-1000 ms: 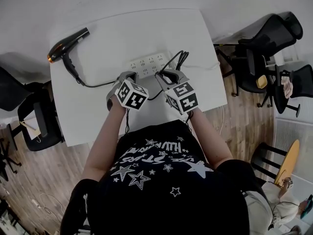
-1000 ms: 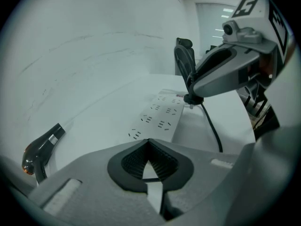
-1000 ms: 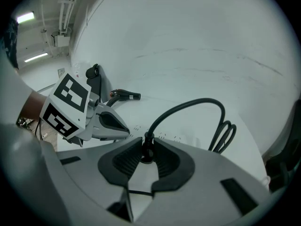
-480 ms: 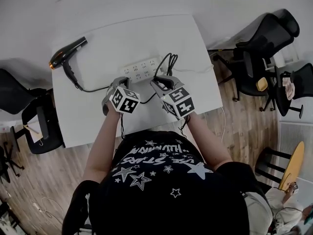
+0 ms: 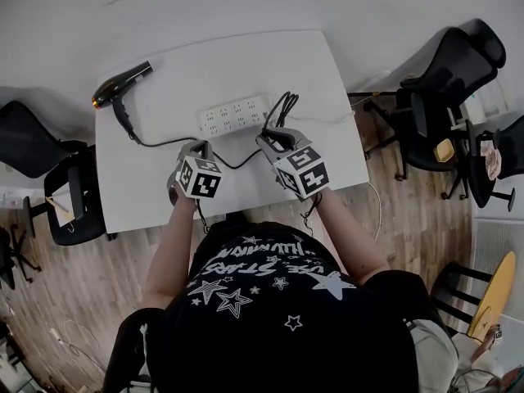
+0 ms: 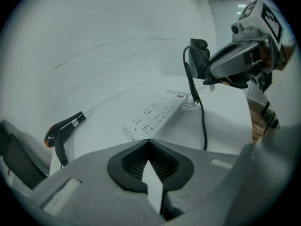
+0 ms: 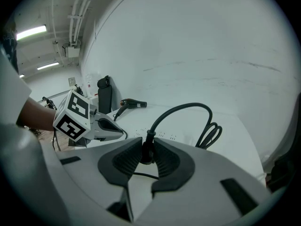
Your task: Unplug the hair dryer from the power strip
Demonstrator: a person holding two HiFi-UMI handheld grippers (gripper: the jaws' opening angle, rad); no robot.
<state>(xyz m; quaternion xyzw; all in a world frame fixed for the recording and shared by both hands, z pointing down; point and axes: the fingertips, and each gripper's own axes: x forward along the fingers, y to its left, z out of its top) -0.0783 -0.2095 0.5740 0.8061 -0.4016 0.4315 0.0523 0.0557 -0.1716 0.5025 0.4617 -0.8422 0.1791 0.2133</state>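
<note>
The white power strip [image 5: 233,115] lies across the middle of the white table [image 5: 147,199], and I see no plug in its sockets. The black hair dryer [image 5: 123,84] lies at the far left corner, and its cord [image 5: 164,143] runs across the table to my right gripper [image 5: 274,136]. That gripper [image 7: 146,152] is shut on the black plug [image 7: 147,147], held above the table just in front of the strip's right end. My left gripper [image 5: 195,147] hovers in front of the strip's left end, its jaws [image 6: 149,142] shut on nothing. The strip [image 6: 157,112] and the dryer [image 6: 63,128] lie beyond it.
The cord's spare length is looped [image 5: 284,105] at the strip's right end. Black office chairs [image 5: 442,80] stand right of the table, and another chair [image 5: 37,150] stands on the left. A white wall runs behind the table. Wooden floor surrounds it.
Both grippers have drawn back from the power strip toward the person. The right one kept the plug and cord in its jaws, and the left one stayed shut on nothing.
</note>
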